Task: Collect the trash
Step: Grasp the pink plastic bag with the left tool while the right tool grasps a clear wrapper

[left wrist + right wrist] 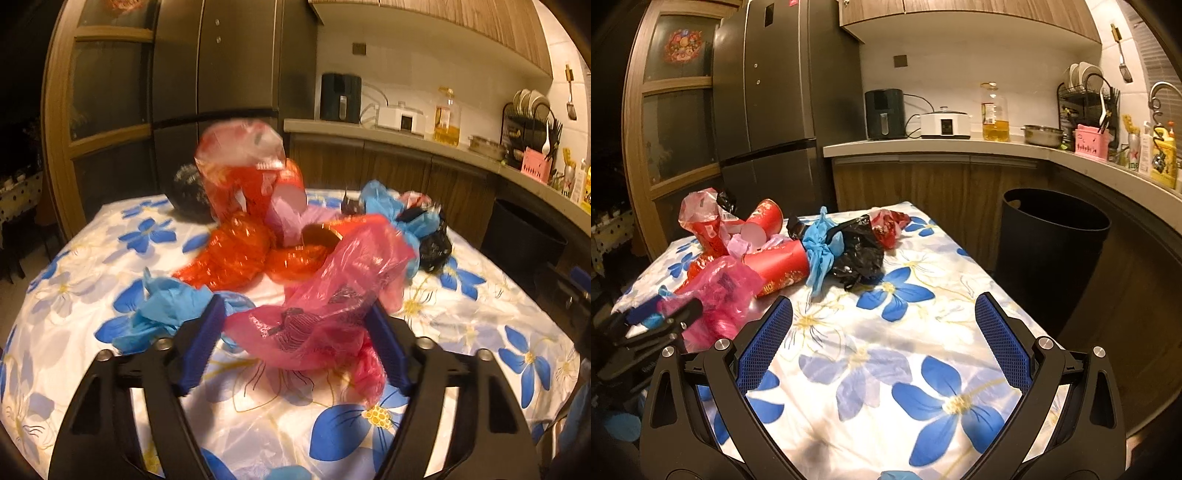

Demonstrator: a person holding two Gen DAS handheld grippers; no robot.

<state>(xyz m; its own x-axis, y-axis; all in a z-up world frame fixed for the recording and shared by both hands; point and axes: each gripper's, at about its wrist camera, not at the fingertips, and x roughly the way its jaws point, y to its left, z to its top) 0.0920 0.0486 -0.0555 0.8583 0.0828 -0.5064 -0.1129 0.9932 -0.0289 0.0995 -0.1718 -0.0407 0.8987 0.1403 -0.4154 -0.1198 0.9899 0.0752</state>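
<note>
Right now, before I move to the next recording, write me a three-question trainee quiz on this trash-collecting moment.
1. True or false: the right gripper holds a piece of trash.
2. Which item lies between the fingers of the left gripper? A) black bag B) pink plastic bag C) red paper cup
3. Fill in: the black bin stands on the floor beside the ____.

Key: 1 false, its jaws are open over bare tablecloth. 2 B, the pink plastic bag. 3 table.
</note>
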